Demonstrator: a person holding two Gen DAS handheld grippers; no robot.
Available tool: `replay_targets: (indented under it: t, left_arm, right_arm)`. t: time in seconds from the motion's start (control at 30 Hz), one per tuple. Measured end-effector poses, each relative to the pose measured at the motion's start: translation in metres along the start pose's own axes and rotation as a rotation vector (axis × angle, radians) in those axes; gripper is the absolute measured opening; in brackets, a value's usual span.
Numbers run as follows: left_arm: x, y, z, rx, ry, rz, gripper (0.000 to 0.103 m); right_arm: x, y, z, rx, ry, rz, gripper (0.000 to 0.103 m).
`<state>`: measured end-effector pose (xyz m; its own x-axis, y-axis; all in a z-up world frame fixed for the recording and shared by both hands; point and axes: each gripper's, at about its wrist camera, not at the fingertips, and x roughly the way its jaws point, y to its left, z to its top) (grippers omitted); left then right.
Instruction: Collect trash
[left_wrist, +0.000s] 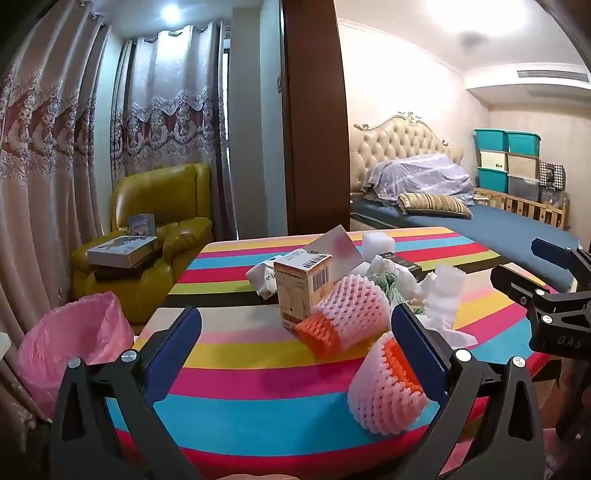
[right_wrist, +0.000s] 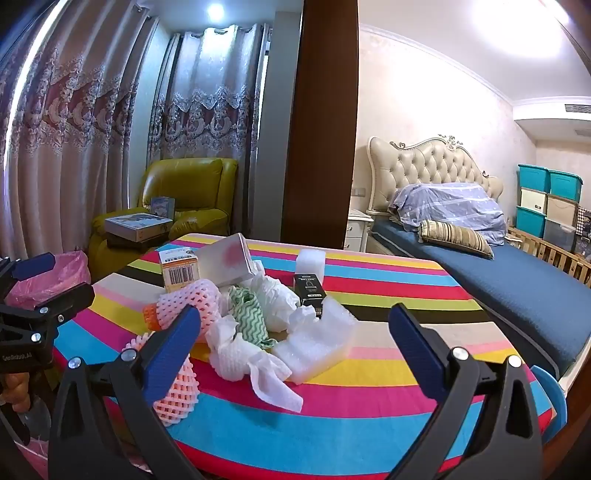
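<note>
A pile of trash lies on the striped table (left_wrist: 258, 373): two pink-and-orange foam fruit nets (left_wrist: 349, 317) (left_wrist: 384, 391), a tan carton with a barcode (left_wrist: 303, 291), white crumpled paper (right_wrist: 255, 362), a green-patterned cloth (right_wrist: 247, 314), white foam pieces (right_wrist: 317, 347), a small black box (right_wrist: 309, 290) and a grey box (right_wrist: 232, 264). My left gripper (left_wrist: 295, 347) is open and empty, with the near foam net beside its right finger. My right gripper (right_wrist: 291, 339) is open and empty, just in front of the crumpled paper. A bin with a pink bag (left_wrist: 70, 343) stands left of the table.
A yellow armchair (left_wrist: 159, 236) with boxes on it stands behind the bin, in front of curtains. A bed (right_wrist: 498, 269) with stacked storage boxes lies right of the table. A brown pillar (left_wrist: 314, 110) rises behind the table.
</note>
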<state>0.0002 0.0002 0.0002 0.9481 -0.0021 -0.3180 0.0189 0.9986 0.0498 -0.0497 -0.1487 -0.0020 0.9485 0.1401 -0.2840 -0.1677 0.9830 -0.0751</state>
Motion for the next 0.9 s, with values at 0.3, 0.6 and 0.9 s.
replay_targets:
  t: [0.3, 0.6, 0.9]
  left_arm:
    - [0.002, -0.0004, 0.0001, 0.007, 0.008, 0.003, 0.096]
    - [-0.0034, -0.0017, -0.0041, 0.004, 0.006, -0.001, 0.096]
    - [0.0009, 0.0017, -0.0075, 0.002, 0.009, -0.002, 0.096]
  right_arm:
    - [0.0061, -0.0004, -0.0053, 0.004, 0.012, 0.006, 0.099]
    - [0.0042, -0.0004, -0.0045, 0.008, 0.014, 0.005, 0.099]
    - [-0.0007, -0.0046, -0.0074, 0.015, 0.016, 0.003, 0.099]
